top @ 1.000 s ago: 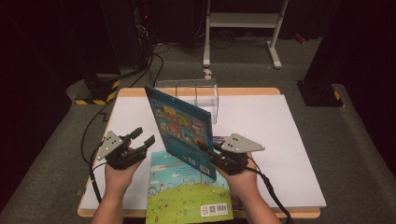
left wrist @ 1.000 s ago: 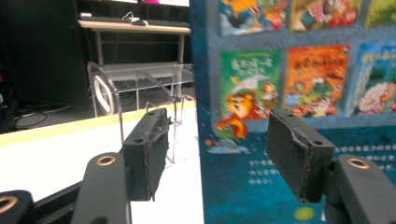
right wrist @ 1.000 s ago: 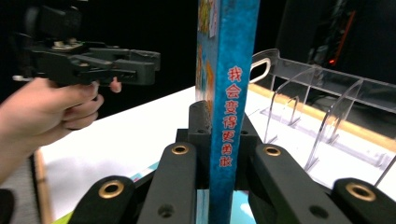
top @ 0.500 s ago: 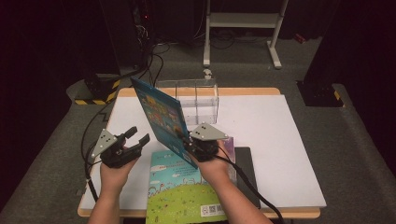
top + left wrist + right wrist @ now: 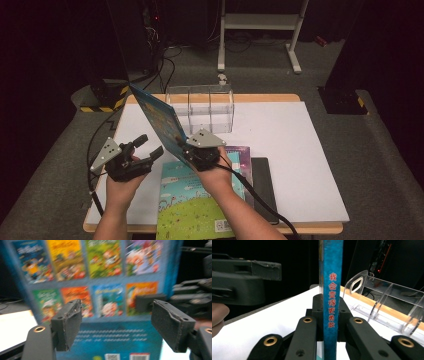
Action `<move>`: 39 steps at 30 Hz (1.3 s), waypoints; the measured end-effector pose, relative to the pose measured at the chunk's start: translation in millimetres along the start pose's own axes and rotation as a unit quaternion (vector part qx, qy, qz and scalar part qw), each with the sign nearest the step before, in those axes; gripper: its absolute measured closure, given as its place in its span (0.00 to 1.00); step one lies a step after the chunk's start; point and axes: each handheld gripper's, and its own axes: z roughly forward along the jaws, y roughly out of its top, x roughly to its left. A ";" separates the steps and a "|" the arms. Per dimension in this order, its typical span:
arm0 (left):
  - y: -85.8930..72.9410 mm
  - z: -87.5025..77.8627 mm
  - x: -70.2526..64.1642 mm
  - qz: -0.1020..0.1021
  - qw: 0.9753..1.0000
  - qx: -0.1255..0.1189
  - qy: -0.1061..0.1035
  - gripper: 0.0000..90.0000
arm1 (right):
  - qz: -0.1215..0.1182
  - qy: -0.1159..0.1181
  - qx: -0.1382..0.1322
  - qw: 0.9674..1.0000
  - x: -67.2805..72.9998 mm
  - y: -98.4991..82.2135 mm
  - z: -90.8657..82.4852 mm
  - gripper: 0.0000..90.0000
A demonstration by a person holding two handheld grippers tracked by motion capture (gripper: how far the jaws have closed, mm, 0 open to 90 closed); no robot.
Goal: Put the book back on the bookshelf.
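**Blue book held upright above the counter by the right hand-held gripper**

Nearest the person, a green-covered book (image 5: 192,210) lies flat at the front edge of the counter (image 5: 300,165), with a purple-covered book (image 5: 239,152) and a black flat item (image 5: 263,185) beside it on the right. Above these, the right hand-held gripper (image 5: 187,150) clamps the lower edge of a blue book (image 5: 157,117), its jaws closed on both sides of the spine (image 5: 333,290), which bears red characters. The blue book stands raised and tilted, its top corner leaning toward the far left of the counter. The left hand-held gripper (image 5: 147,147) hovers just beside it on the left, jaws spread wide and holding nothing; in the left gripper view its two pads (image 5: 67,322) frame the blue book's back cover (image 5: 100,290), printed with rows of small coloured pictures, without touching it. Farther off, a clear acrylic rack (image 5: 202,107) with upright dividers stands near the far edge of the counter. Beyond it are dark floor, cables (image 5: 165,65) and a white metal frame (image 5: 260,25).
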 end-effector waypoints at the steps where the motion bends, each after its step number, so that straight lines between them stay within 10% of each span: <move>1: 2.5 -1.9 -2.5 -0.007 1.000 -0.008 -0.008 0.25 | 0.000 0.002 -0.002 1.000 1.0 -0.5 0.0 0.90; 13: 13.5 -7.8 -25.1 -0.001 0.999 -0.037 -0.031 0.19 | -0.021 0.019 -0.003 1.000 28.1 -7.6 -1.4 0.85; 22: 14.2 -10.1 -26.5 -0.006 0.999 -0.046 -0.010 0.17 | -0.016 0.036 0.020 0.999 28.0 -18.2 -8.0 0.71; 29: 12.6 -4.5 -29.3 -0.001 0.999 -0.033 0.003 0.17 | -0.015 0.034 0.040 0.998 21.2 -36.0 -20.5 0.80; 39: 8.9 -1.6 -20.3 -0.009 0.998 -0.016 0.058 0.18 | -0.026 0.052 0.053 0.997 43.0 -24.2 -3.8 0.75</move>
